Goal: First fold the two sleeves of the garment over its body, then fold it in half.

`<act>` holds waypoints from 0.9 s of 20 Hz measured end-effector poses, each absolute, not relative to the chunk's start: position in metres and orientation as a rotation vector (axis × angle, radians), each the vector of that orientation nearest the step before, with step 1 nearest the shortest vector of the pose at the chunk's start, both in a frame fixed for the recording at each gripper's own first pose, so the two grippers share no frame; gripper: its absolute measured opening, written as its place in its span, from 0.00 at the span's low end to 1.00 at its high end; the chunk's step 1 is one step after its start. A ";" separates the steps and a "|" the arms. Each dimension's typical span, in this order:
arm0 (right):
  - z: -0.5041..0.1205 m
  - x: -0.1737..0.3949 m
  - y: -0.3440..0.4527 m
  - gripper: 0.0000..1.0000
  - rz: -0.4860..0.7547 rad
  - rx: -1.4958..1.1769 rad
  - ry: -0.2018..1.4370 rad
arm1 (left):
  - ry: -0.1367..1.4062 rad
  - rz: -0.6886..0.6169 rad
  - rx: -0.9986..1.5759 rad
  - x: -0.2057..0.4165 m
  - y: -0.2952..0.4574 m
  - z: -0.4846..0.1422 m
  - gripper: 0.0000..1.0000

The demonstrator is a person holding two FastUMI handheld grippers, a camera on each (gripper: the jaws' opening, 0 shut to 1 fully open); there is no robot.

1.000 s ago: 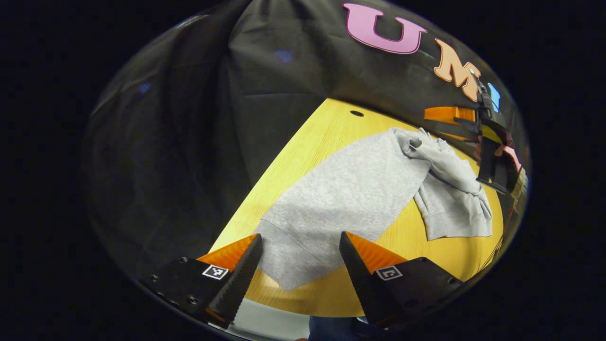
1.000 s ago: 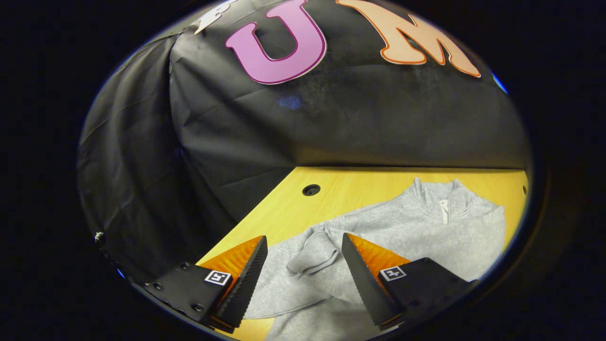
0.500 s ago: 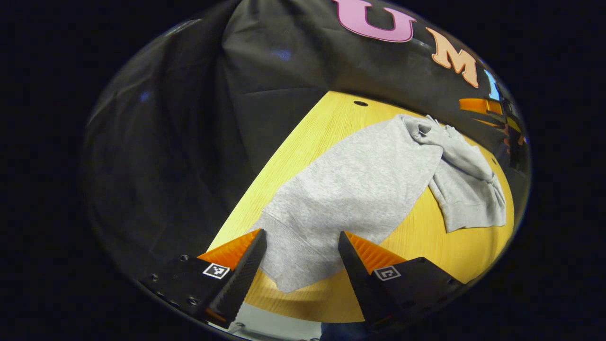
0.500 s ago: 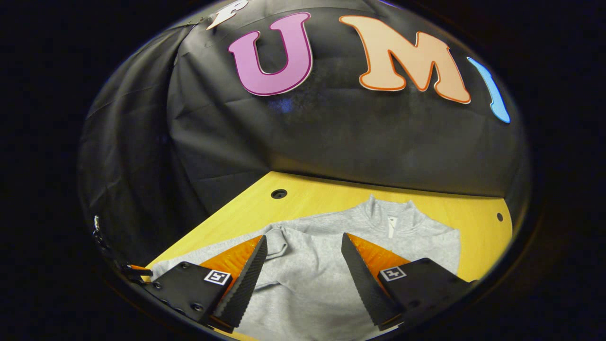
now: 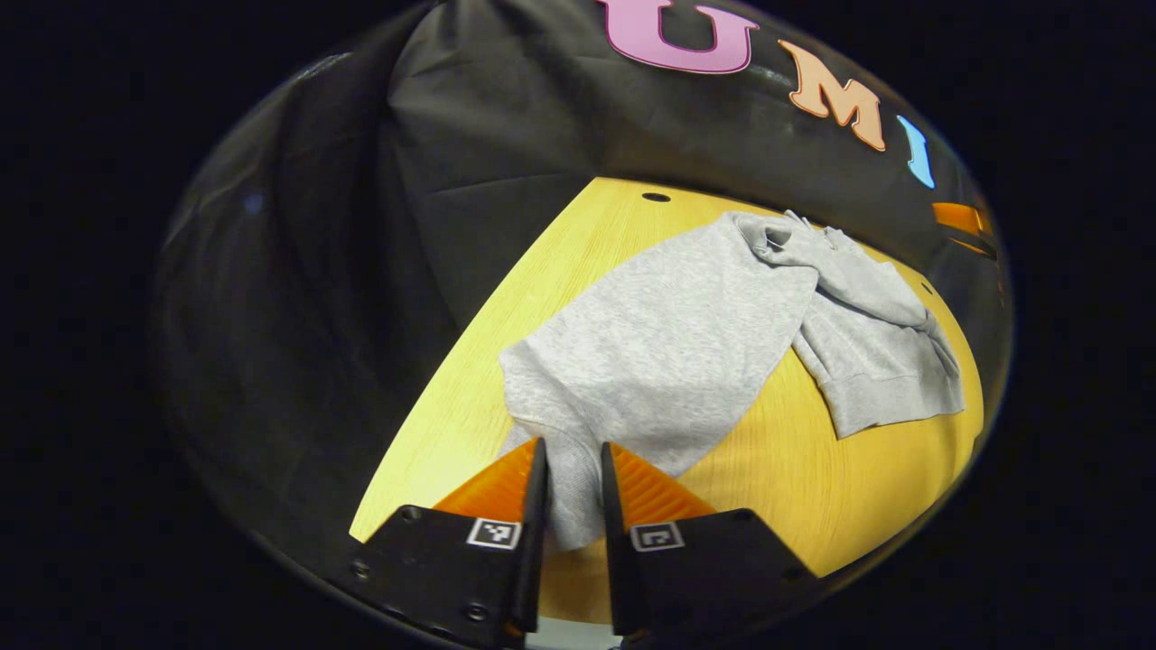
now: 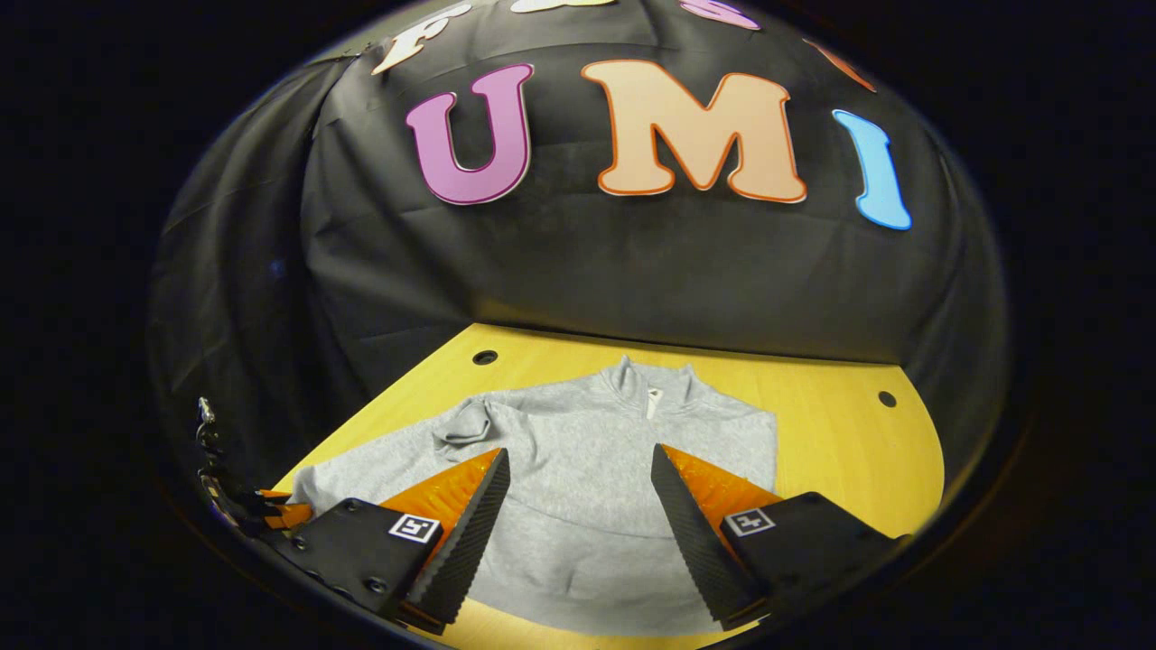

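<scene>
We are pinching the sweatshirt's (image 5: pixel 668 343) near sleeve cuff (image 5: pixel 571 492) with the left gripper (image 5: pixel 569 469) on the bench (image 5: pixel 813 487), right gripper (image 6: pixel 578 487) spread above its body, risking fabric slipping free.

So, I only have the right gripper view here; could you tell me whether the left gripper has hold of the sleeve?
Observer: Yes, the left gripper is shut on the sleeve, at its cuff end.
Operator: Thank you. Is the sleeve over the body yet?
Observer: No, it lies stretched out on the table, away from the body.
Operator: And how near the table's edge is the cuff?
Observer: Close to the near edge, judging by the left gripper view.
</scene>
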State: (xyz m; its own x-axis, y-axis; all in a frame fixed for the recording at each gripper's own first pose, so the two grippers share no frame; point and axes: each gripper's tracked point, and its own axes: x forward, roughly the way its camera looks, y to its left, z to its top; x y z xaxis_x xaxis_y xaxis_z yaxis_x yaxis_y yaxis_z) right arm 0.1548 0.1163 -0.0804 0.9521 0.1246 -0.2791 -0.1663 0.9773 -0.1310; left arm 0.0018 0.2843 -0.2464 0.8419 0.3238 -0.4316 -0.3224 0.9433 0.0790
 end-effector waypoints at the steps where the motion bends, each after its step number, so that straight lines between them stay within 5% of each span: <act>1: -0.079 0.147 0.109 0.98 0.133 -0.153 0.267 | 0.462 0.345 0.007 0.003 0.282 -0.246 0.18; 8: -0.070 0.109 0.054 0.98 0.047 -0.064 0.262 | 0.505 0.352 0.086 0.017 0.264 -0.247 0.00; 18: -0.064 0.067 -0.059 0.98 -0.021 -0.061 0.287 | 0.389 0.294 -0.225 0.047 0.189 -0.183 0.00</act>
